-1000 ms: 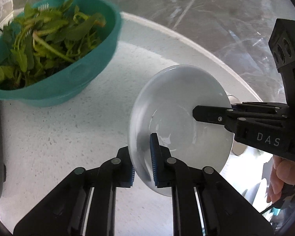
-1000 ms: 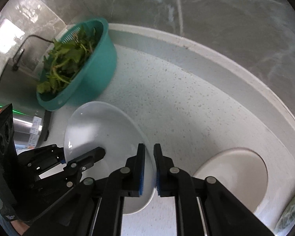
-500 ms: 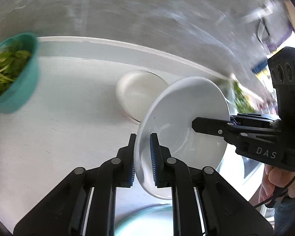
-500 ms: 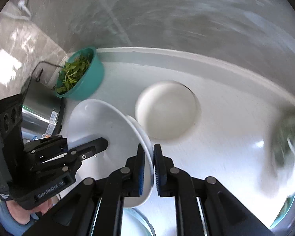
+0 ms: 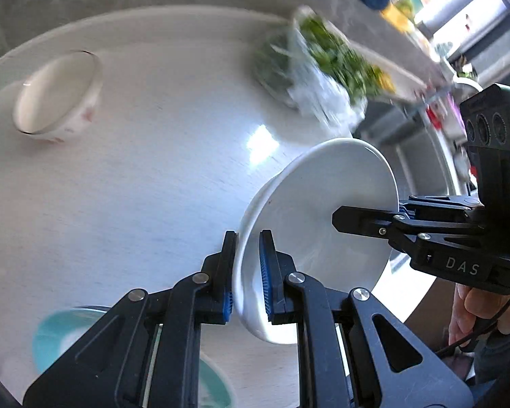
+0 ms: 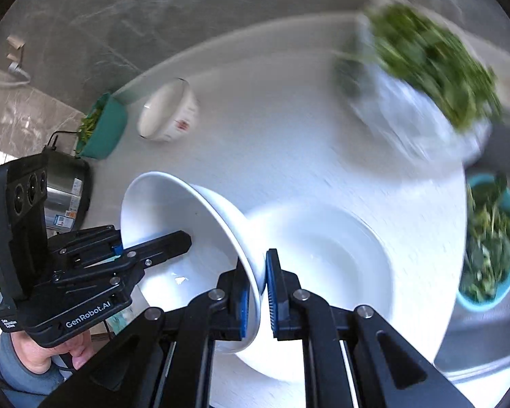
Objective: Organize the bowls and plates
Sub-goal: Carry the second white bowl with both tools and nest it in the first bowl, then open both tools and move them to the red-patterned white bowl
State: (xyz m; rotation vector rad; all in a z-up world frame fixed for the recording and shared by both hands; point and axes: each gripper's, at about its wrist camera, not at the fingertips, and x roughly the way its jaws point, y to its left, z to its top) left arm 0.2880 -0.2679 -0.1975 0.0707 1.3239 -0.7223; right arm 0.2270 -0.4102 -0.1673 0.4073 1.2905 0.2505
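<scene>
— What does the white plate (image 5: 326, 210) look like?

— Plain glossy white, deep in the middle with a wide flaring rim, and no pattern on it. It is tilted steeply, lifted clear of the white counter (image 5: 125, 183), in the lower right of the left wrist view and the lower left of the right wrist view.

— Who has hold of it?

— Both tools. The left gripper (image 5: 247, 272) is clamped on the near rim, one blue pad on each face. The right gripper (image 6: 256, 292) pinches the opposite rim the same way, jaws nearly together with only the plate's edge between them.

— Anything under it?

— In the right wrist view a second white plate (image 6: 326, 248) lies flat on the counter at lower centre, just beside the tilted one.

— And the other dishes?

— A small white bowl (image 5: 56, 95) with a reddish mark on its side sits at upper left, well apart. A teal dish (image 5: 68, 336) shows at the bottom left, blurred. Blurred greens in a bag (image 6: 421, 78) lie at upper right, and a teal bowl of greens (image 6: 489, 241) at the right edge.
</scene>
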